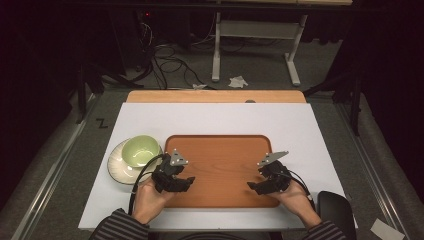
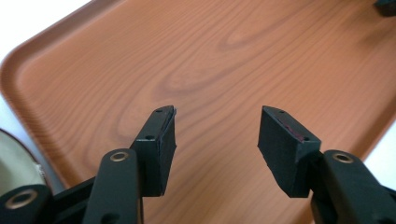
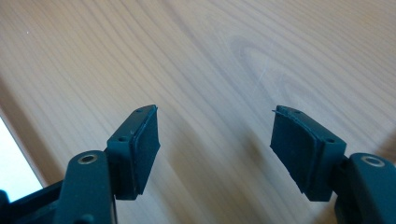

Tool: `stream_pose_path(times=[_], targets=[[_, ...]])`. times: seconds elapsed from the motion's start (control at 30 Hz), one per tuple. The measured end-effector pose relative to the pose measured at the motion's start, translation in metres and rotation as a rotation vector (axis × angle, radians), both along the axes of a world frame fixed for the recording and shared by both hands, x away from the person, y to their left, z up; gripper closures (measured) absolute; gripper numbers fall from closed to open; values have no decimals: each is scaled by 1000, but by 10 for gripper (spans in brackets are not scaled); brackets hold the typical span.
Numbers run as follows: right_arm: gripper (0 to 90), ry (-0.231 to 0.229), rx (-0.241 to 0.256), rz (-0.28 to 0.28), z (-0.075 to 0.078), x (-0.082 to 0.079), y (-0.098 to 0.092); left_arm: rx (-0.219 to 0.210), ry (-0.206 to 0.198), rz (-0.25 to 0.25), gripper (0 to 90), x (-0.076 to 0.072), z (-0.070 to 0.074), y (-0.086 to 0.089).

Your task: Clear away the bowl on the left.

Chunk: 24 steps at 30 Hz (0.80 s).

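Note:
A brown wood-grain tray (image 1: pixel 220 150) lies in the middle of the white table top, bare inside. My left gripper (image 1: pixel 189 181) hovers over the tray's left front part, open, with nothing between its jaws; in the left gripper view the gripper (image 2: pixel 217 133) points across the tray (image 2: pixel 224 56). My right gripper (image 1: pixel 252 186) is over the tray's right front part, also open and holding nothing; the right gripper view has the gripper (image 3: pixel 215 135) close above the tray's wood grain (image 3: pixel 224 60). A light green bowl (image 1: pixel 140 150) sits on a pale plate (image 1: pixel 116 165) left of the tray.
The white sheet (image 1: pixel 215 117) covers a wooden table whose far edge (image 1: pixel 215 96) is bare. A dark rounded object (image 1: pixel 334 205) sits at the front right corner. Beyond the table are cables and a white desk frame (image 1: pixel 255 35) on the floor.

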State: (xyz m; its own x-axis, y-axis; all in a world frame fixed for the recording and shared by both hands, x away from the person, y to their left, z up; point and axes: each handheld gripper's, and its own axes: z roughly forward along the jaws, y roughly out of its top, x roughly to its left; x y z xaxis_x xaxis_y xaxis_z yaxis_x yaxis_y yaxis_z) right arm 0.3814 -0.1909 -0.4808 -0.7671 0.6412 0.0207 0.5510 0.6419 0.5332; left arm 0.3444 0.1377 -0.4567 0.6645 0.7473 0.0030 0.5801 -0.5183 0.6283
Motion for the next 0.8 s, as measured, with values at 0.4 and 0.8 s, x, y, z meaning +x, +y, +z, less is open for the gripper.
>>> stream_pose_path(times=[0.4,0.8], targets=[[340,1,-3,19,-1,-1,0,16,2,-6,453,2,-2,-1],[339,3,-15,24,-2,-1,0,-11,21,22,452,8,-3,8]])
